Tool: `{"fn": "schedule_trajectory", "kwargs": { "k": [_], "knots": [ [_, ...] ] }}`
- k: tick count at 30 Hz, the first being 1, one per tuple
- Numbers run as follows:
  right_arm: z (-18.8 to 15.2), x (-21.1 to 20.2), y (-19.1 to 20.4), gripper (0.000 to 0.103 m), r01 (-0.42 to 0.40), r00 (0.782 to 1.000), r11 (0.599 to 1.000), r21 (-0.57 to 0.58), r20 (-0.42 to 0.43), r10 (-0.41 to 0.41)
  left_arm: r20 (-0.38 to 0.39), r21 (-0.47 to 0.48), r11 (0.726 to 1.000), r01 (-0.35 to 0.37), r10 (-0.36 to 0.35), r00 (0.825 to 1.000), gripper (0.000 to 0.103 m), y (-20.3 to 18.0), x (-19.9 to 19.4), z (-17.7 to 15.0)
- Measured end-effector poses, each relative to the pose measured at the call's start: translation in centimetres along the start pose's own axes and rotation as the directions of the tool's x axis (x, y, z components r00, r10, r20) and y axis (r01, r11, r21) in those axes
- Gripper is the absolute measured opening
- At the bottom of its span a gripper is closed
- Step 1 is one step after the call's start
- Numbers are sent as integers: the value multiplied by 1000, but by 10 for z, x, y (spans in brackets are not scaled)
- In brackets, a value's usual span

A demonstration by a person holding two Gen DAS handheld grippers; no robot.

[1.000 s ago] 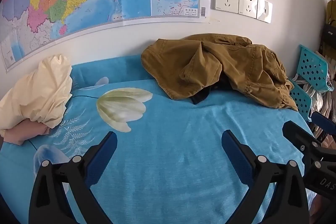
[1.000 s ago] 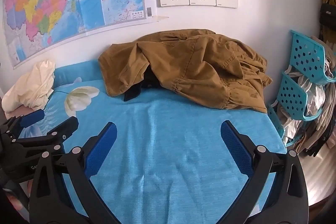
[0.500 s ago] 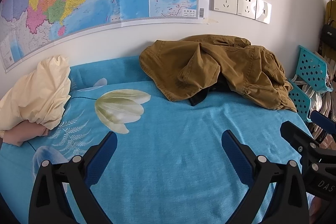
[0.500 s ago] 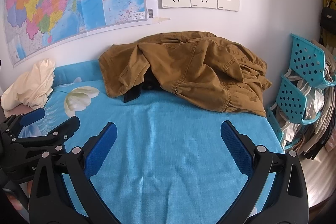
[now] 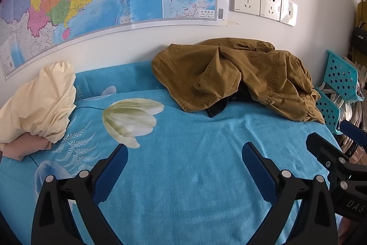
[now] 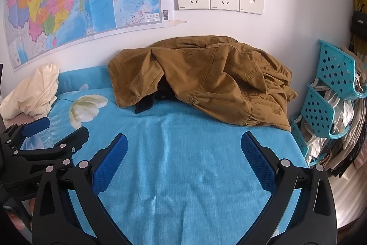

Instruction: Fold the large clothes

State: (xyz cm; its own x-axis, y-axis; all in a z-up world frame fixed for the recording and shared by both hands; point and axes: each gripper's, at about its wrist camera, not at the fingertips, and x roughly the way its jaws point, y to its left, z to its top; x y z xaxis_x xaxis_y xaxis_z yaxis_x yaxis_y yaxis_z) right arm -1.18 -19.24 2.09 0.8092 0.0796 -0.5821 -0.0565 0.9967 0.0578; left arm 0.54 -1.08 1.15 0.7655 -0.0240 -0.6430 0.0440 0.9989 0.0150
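Garment: brown jacket point(image 6: 201, 82), crumpled at the bed's point(image 6: 195, 153) far edge against the wall. Likely soft, moderately heavy twill; grip hem or collar seams. Left tool point(image 5: 183, 160) and right tool point(image 6: 183, 148) spread wide, empty.

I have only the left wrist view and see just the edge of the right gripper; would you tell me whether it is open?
Observer: Yes, the right gripper is open, with nothing but the blue bedsheet between its pads.
Operator: Thank you. What stands to the right of the brown jacket?
Observer: Past the brown jacket there is a teal basket rack. From this side it shows a third, lower tier beside the bed edge, and the tiers are stuffed with bags.
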Motion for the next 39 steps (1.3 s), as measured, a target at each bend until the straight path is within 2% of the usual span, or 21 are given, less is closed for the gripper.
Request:
{"fn": "schedule_trajectory", "kwargs": {
  "k": [27, 35, 39],
  "knots": [
    [10, 16, 2, 98, -13, 1000, 999, -30, 6, 13, -17, 3, 1000, -4, 4, 1000, 97, -1, 20, 14],
    [36, 54, 11, 98, -42, 999, 993, -112, -6, 41, -46, -24, 998, -51, 50, 998, 97, 21, 53, 31],
    [55, 92, 24, 98, -3, 1000, 974, -227, -19, -2, -66, -26, 996, -89, 87, 994, 97, 39, 73, 41]
  ]
}}
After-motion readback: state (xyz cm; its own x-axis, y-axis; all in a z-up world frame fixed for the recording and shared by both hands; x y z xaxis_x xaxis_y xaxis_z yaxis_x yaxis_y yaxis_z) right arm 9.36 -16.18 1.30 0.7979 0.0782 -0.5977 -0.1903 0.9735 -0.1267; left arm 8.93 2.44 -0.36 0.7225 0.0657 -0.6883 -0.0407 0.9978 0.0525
